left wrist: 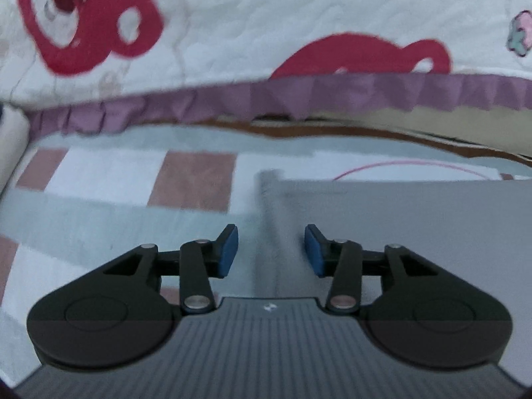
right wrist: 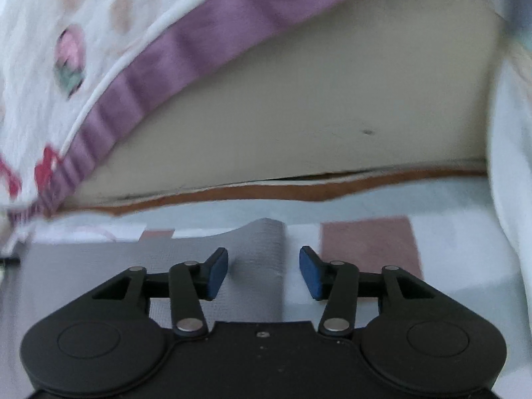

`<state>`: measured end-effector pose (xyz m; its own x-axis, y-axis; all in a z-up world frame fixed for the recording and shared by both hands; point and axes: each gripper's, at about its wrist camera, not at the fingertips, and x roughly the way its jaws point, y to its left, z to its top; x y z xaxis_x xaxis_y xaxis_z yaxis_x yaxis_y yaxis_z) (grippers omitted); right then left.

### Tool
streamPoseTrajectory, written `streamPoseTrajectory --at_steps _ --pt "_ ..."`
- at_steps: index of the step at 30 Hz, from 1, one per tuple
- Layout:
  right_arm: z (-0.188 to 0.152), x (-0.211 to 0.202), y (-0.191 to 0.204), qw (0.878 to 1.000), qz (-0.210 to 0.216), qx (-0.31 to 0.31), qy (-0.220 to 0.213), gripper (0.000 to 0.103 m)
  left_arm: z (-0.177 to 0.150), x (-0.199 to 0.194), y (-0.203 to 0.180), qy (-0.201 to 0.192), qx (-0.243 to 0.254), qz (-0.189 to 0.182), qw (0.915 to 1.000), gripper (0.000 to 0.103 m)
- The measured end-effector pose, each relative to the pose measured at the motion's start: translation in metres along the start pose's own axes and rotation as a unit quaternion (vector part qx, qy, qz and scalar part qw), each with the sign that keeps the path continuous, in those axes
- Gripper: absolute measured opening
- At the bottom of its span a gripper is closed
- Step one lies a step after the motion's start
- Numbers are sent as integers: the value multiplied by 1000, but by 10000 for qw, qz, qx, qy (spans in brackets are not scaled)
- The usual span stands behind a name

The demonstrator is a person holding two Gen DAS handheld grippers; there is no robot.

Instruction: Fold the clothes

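Note:
A flat grey garment (left wrist: 415, 229) lies on the checked bed sheet (left wrist: 109, 179), filling the right half of the left wrist view. Its left edge (left wrist: 267, 206) runs straight ahead between the fingers. My left gripper (left wrist: 271, 249) is open and empty, just above that edge. In the right wrist view the same grey garment (right wrist: 99, 259) lies at the lower left, with a raised corner (right wrist: 262, 249) ahead. My right gripper (right wrist: 264, 272) is open and empty, over the garment's right edge.
A white quilt with red bears (left wrist: 232, 26) and a purple ruffled trim (left wrist: 299, 96) hangs across the back. A beige mattress side (right wrist: 316, 99) and a brown edge strip (right wrist: 266, 193) lie behind the sheet. White fabric (right wrist: 512, 183) hangs at the right.

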<state>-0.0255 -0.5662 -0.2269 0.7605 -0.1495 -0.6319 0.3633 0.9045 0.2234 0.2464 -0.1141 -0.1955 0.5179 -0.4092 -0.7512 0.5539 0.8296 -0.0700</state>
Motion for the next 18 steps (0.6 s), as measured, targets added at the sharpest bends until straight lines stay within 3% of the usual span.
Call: streamPoseTrajectory --at_steps 1,4,7,9,12,13,14,15,18 --pt "4 2 5 9997 -125 -187 32 1 0 0 -1 0 51 -19 10000 44" --pt "16 -6 13 9975 -502 -429 -249 1 -1 0 -3 -2 204 -75 9998 46" --pt "19 4 14 9937 -736 -850 -32 1 1 4 -10 -28 409 14 9992 46" --pt "16 6 17 9917 -769 -1034 2 1 4 8 -13 -98 366 45 9993 49" --pt "14 10 13 9938 -728 -839 -37 1 8 15 -14 -187 326 68 9993 50" --pt "13 10 11 9943 -722 -779 -43 1 9 15 -14 -226 392 81 9989 47" --pt "13 11 10 9946 -727 -745 -50 1 10 14 -14 -262 457 61 9986 15" --pt "12 11 9 9948 -732 -710 -56 1 10 13 -15 -297 521 41 9982 4" --pt "10 11 4 9953 -747 -607 -75 7 11 7 -17 -517 669 203 9962 5"
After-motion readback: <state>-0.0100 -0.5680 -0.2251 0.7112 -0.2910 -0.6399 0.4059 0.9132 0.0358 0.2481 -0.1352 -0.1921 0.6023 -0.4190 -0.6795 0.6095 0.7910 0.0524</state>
